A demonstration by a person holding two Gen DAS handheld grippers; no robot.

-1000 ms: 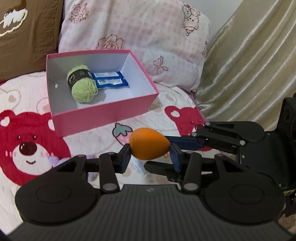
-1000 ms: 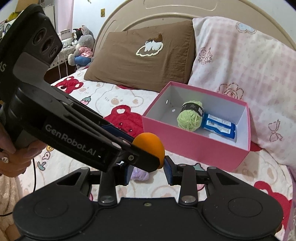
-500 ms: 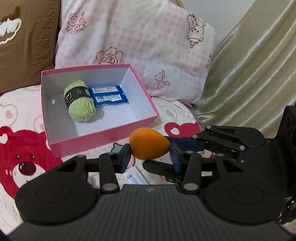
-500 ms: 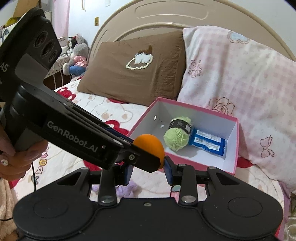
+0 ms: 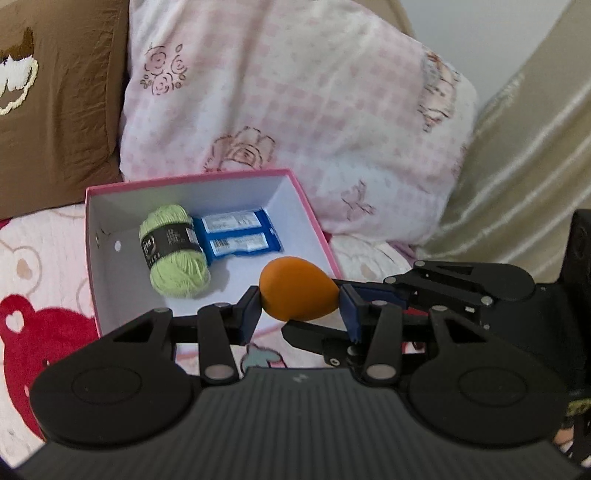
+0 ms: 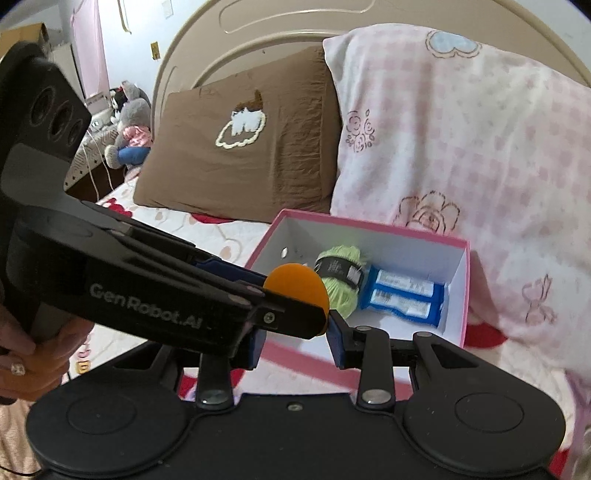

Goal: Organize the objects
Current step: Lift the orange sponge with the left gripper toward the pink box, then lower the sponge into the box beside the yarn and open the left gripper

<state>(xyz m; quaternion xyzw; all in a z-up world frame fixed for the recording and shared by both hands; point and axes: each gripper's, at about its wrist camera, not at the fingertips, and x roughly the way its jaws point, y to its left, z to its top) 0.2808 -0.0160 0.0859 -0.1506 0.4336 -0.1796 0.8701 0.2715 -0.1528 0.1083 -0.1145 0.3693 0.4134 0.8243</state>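
Observation:
An orange egg-shaped sponge [image 5: 295, 290] hangs over the near right corner of an open pink box [image 5: 314, 221]. My left gripper [image 5: 301, 306] is shut on it, one pad on each side. My right gripper [image 6: 295, 341] comes in from the right, and its fingers [image 5: 384, 293] close on the same sponge [image 6: 295, 286] at the narrow end. In the right wrist view the left gripper's fingers [image 6: 280, 314] cross in front and hide part of the grip. Inside the box [image 6: 369, 225] lie a green yarn ball [image 5: 173, 258] and a blue packet [image 5: 236, 236].
The box sits on a bear-print bedspread [image 5: 33, 266]. A brown pillow [image 6: 243, 147] and a pink checked pillow [image 5: 295, 103] lean on the headboard [image 6: 240, 22] behind it. Beige fabric [image 5: 524, 155] rises at the right. A hand [image 6: 40, 354] holds the left gripper.
Both grippers have carried the orange sponge forward and slightly up, from above the bedspread to over the box's near corner. The box and pillows look closer. Both grips are unchanged.

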